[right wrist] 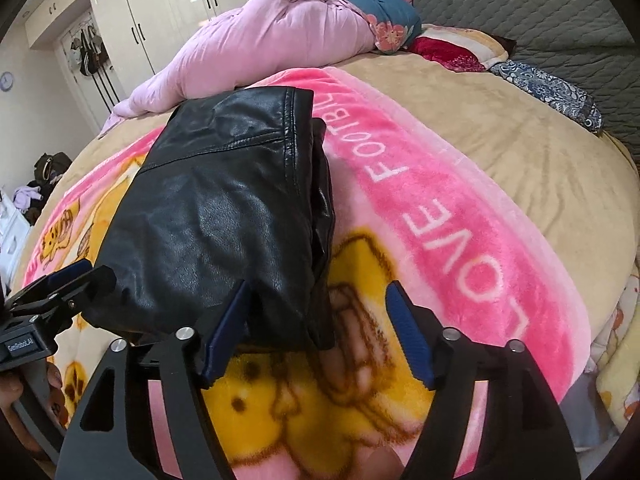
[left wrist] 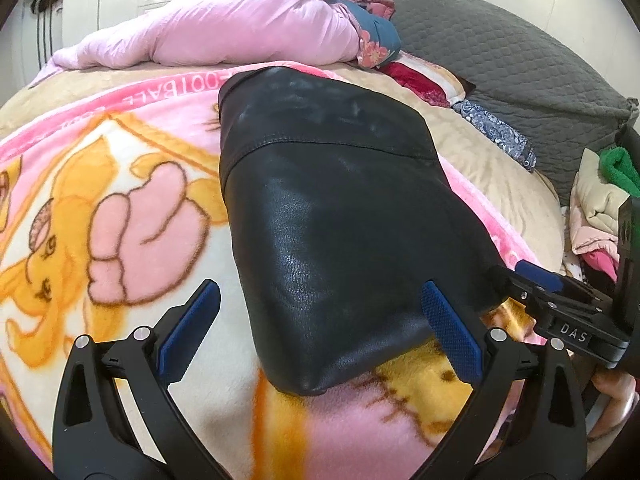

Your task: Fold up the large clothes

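A black leather jacket (left wrist: pixel 328 208) lies folded into a compact bundle on a pink and yellow cartoon blanket (left wrist: pixel 120 208). My left gripper (left wrist: pixel 320 320) is open, its jaws wide around the bundle's near end, nothing held. The right gripper (left wrist: pixel 520 276) shows at the jacket's right edge. In the right wrist view the jacket (right wrist: pixel 216 216) lies ahead to the left on the blanket (right wrist: pixel 440 208). My right gripper (right wrist: pixel 320 332) is open, its left finger (right wrist: pixel 228 328) against the bundle's near right corner. The left gripper (right wrist: pixel 76 280) touches the bundle's left corner.
A rolled pink duvet (left wrist: pixel 224 24) and floral pillows (right wrist: pixel 548 88) lie at the far side of the bed. A grey quilted headboard (left wrist: pixel 520 52) is at the right. A pile of clothes (left wrist: pixel 600 208) sits at the right edge. White wardrobes (right wrist: pixel 168 4) stand behind.
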